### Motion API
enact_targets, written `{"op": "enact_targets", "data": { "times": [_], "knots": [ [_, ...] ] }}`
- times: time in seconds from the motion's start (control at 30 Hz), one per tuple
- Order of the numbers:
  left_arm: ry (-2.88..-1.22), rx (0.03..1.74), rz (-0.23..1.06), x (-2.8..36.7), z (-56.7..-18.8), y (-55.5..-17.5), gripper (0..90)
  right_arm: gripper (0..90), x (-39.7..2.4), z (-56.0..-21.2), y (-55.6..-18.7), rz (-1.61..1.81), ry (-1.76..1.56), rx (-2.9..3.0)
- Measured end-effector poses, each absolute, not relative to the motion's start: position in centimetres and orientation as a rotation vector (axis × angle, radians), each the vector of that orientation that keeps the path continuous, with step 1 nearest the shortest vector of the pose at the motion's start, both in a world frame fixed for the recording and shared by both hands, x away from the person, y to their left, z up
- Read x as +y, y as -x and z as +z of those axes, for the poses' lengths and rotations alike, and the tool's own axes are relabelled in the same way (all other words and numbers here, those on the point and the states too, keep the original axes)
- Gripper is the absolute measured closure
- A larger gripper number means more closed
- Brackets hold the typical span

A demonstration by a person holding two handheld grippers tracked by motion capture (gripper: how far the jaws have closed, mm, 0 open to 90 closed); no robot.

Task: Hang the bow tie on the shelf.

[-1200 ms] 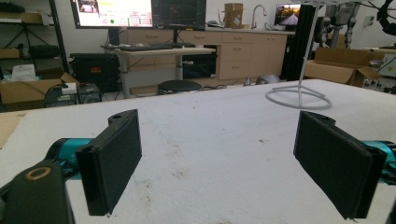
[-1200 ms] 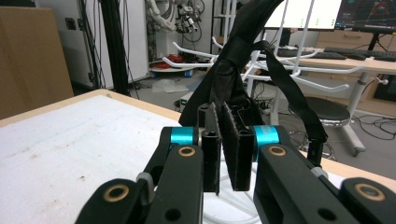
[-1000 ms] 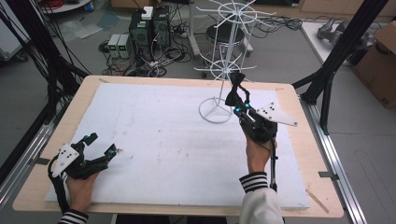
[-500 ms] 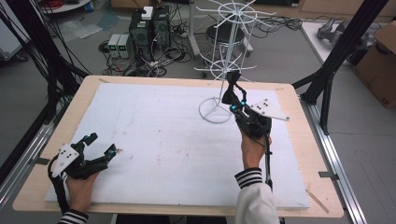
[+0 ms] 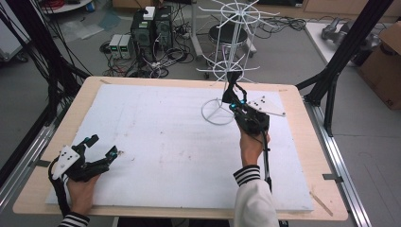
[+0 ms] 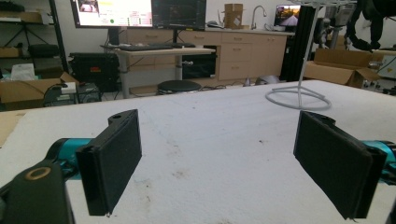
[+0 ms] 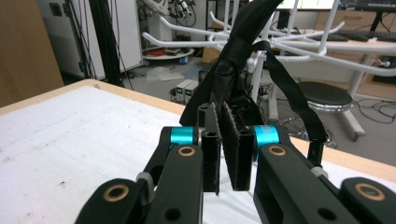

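Observation:
A white wire rack (image 5: pixel 240 8) stands at the far right of the white board (image 5: pixel 156 142), its ring base (image 5: pixel 208 116) on the board. My right gripper (image 5: pixel 231 97) is raised beside the rack's pole and is shut on a black strap (image 5: pixel 231 81). In the right gripper view the black strap (image 7: pixel 243 42) rises in a loop from between the jaws of my right gripper (image 7: pixel 227 140), just in front of the rack's white arms (image 7: pixel 187 30). My left gripper (image 5: pixel 103 144) rests at the board's front left, open and empty. The left gripper view shows the left gripper (image 6: pixel 233 158) with its jaws wide apart over bare board.
The wooden table edge (image 5: pixel 179 81) frames the board. Black frame posts (image 5: pixel 338 66) rise at the right corner. Computer boxes (image 5: pixel 151 23), a stool (image 5: pixel 228 33) and cables lie on the floor beyond. A cardboard box (image 5: pixel 385 61) stands at the far right.
My right gripper has carried the black strap forward and closer to the rack's pole. The left gripper has stayed put.

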State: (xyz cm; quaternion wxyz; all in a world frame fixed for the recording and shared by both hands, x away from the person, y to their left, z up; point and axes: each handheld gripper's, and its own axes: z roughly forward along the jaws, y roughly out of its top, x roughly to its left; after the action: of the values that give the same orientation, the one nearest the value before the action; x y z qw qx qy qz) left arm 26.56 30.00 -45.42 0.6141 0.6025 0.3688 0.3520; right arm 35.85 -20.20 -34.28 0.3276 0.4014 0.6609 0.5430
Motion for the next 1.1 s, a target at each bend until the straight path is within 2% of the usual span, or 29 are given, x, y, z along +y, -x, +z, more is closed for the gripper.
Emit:
{"op": "enact_targets", "data": {
  "times": [0.37, 0.6, 0.7, 0.93, 0.97, 1.0, 1.07, 1.1],
  "knots": [
    [-1.388, 0.851, 0.809, 30.0, -45.4, -26.6, 15.5, 85.3, -20.3, -34.7, -36.4, 1.405, -1.075, 1.748],
    [-1.389, 0.85, 0.81, 30.0, -45.4, -26.6, 15.4, 81.5, -20.2, -34.7, -36.3, 1.392, -1.081, 1.756],
    [-1.389, 0.85, 0.809, 30.0, -45.4, -26.6, 15.4, 70.2, -20.1, -34.9, -36.3, 1.371, -1.078, 1.748],
    [-1.387, 0.856, 0.803, 30.0, -45.4, -26.6, 15.5, 15.1, -19.7, -35.1, -35.9, 1.361, -1.053, 1.745],
    [-1.387, 0.856, 0.803, 30.0, -45.4, -26.6, 15.4, 10.5, -19.7, -35.1, -35.7, 1.353, -1.058, 1.752],
    [-1.385, 0.856, 0.801, 30.0, -45.4, -26.6, 15.4, 10.2, -19.7, -35.2, -35.5, 1.349, -1.056, 1.757],
    [-1.385, 0.861, 0.8, 30.1, -45.4, -26.6, 15.4, 0.6, -19.7, -35.2, -35.1, 1.333, -1.055, 1.795],
    [-1.384, 0.861, 0.798, 30.1, -45.4, -26.7, 15.4, 0.4, -19.7, -35.1, -34.9, 1.323, -1.064, 1.814]
  ]
}}
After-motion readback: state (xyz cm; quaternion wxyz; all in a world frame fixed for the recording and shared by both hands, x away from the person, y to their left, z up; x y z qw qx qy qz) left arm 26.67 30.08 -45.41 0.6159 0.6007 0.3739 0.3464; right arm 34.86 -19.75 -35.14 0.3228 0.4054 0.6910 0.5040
